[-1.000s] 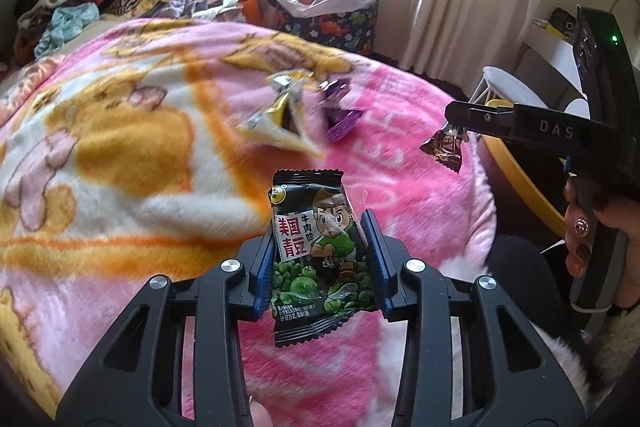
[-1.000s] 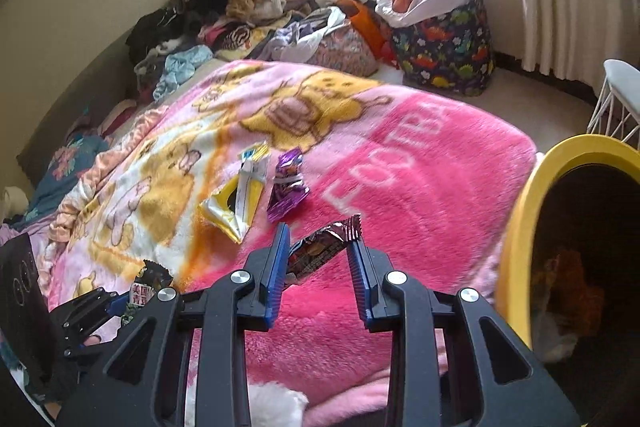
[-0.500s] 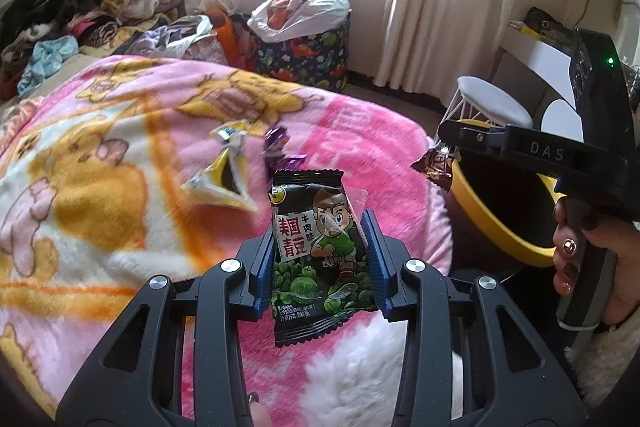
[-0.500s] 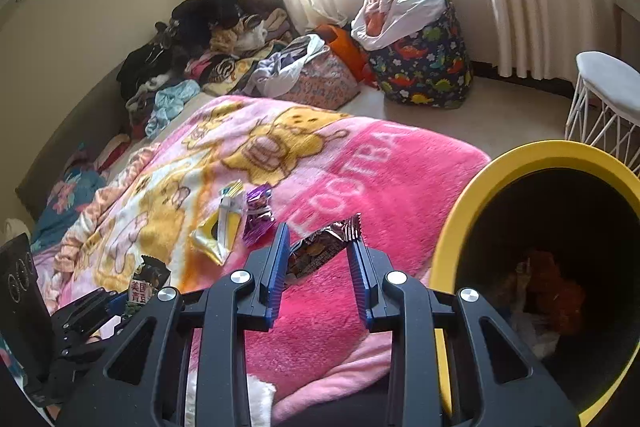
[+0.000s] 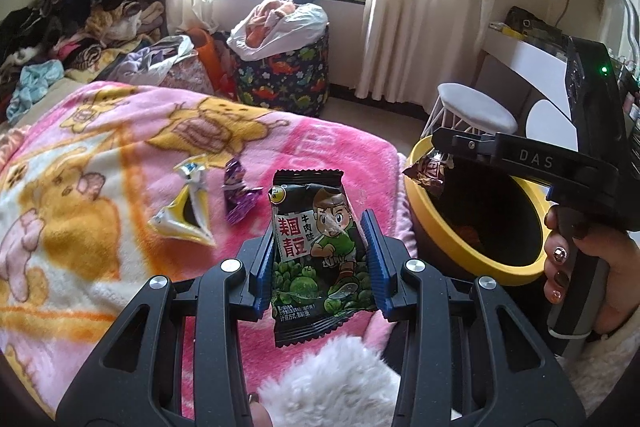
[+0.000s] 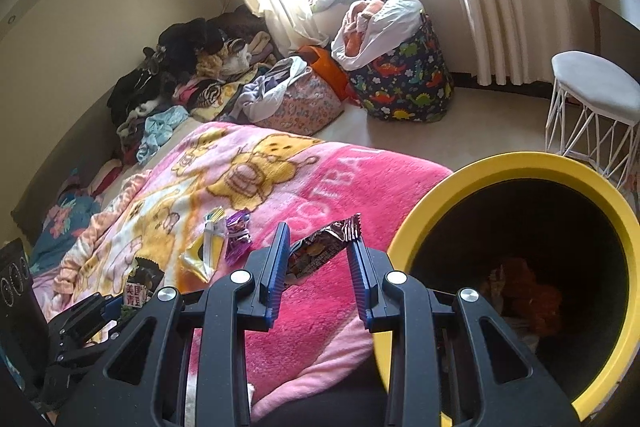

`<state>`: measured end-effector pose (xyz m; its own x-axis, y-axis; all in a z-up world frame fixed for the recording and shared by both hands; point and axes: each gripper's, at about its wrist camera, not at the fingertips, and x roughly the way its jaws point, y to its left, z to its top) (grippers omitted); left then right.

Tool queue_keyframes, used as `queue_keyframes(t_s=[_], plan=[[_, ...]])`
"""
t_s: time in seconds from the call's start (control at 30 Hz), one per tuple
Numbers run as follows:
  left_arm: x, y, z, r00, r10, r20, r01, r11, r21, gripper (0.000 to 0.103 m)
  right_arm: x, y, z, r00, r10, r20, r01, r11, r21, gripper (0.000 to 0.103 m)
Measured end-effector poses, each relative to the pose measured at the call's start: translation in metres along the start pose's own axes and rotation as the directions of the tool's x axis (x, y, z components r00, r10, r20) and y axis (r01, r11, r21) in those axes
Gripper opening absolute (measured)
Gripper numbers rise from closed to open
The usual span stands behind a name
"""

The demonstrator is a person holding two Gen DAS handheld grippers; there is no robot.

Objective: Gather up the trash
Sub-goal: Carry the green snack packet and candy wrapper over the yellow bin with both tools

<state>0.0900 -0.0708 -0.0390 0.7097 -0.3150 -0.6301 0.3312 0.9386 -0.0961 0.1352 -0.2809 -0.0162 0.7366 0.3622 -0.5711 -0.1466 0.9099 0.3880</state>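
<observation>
Two wrappers gripped: left gripper [image 5: 320, 259] fingers clamping black-green snack packet [image 5: 314, 259], right gripper [image 6: 318, 267] pinching dark crinkled foil wrapper [image 6: 320, 249], angled toward yellow-rimmed round bin [image 6: 520, 163] for dropping.

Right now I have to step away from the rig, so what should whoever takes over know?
Left gripper: shut on a green pea snack packet, above the pink blanket.
Right gripper: shut on a brown wrapper, beside the yellow bin, not over its opening in the right wrist view.
Done: two pieces picked up; some trash lies in the bin.
Left: drop both in, then fetch the yellow wrapper and purple wrapper from the blanket.
</observation>
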Motion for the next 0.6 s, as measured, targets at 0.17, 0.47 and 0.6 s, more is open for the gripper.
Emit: queue_keyframes(t_s=[0.17, 0.47, 0.6], plan=[[0.002, -0.012, 0.004, 1.000, -0.015, 0.005, 0.015, 1.000, 0.015, 0.032, -0.009, -0.012, 0.001, 1.000, -0.023, 0.021, 0.023, 1.000, 0.018, 0.028], [0.005, -0.033, 0.014, 0.999, -0.048, 0.026, 0.046, 0.998, 0.043, 0.032, -0.023, -0.036, 0.003, 0.997, -0.057, 0.049, 0.053, 0.996, 0.068, 0.028], [0.006, -0.042, 0.018, 0.998, -0.059, 0.033, 0.057, 0.997, 0.056, 0.032, -0.028, -0.045, 0.003, 0.995, -0.073, 0.062, 0.068, 0.994, 0.083, 0.028]])
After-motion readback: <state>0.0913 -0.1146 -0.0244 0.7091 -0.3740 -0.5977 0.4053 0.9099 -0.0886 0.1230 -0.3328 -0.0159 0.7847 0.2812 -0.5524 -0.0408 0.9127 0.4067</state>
